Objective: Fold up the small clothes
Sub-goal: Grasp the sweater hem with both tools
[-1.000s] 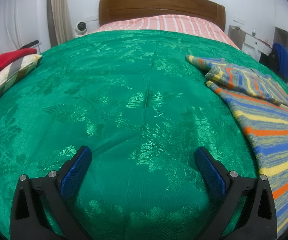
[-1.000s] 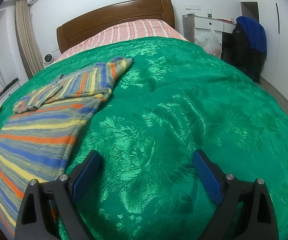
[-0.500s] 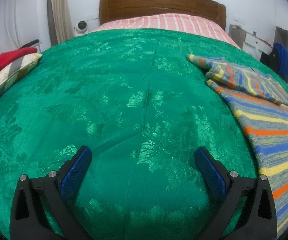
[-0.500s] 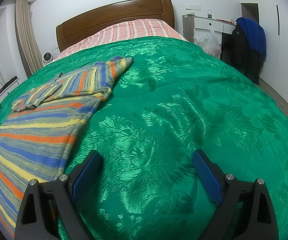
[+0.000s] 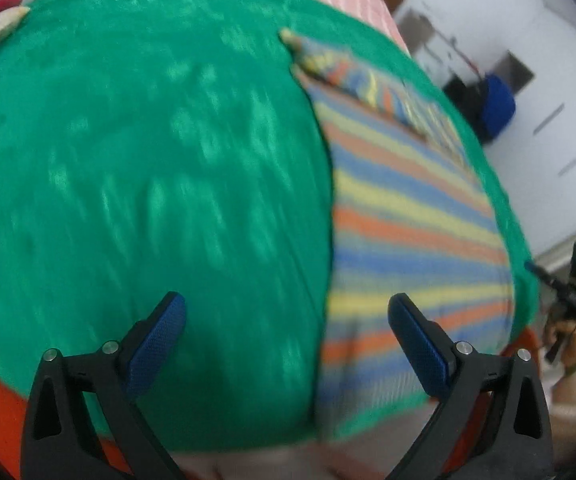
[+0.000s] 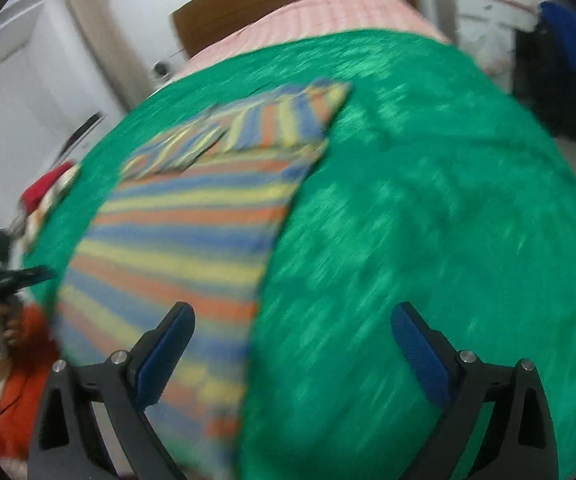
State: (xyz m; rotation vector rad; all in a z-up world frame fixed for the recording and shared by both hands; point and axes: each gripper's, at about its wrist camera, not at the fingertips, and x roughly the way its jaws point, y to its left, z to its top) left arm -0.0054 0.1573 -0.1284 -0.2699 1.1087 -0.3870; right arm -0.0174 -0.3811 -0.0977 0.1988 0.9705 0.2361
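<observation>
A striped knit garment (image 5: 404, 216) in blue, yellow and orange lies flat on the green bedspread (image 5: 148, 160), its far end folded over. My left gripper (image 5: 288, 344) is open and empty above the bed's near edge, straddling the garment's left edge. In the right wrist view the garment (image 6: 192, 232) lies left of centre on the bedspread (image 6: 428, 220). My right gripper (image 6: 292, 352) is open and empty over the garment's right edge near the hem. Both views are motion-blurred.
A wooden headboard (image 6: 288, 0) and pink striped sheet (image 6: 328, 12) are at the far end. A red cloth on a striped pillow (image 6: 48, 188) lies at the left. A blue jacket (image 6: 568, 48) hangs at the right. Each gripper shows in the other's view (image 5: 568, 292).
Both grippers have pulled back and risen, so the bed's near edge and the whole garment now show. Both views tilted and blurred. The jaws stayed open.
</observation>
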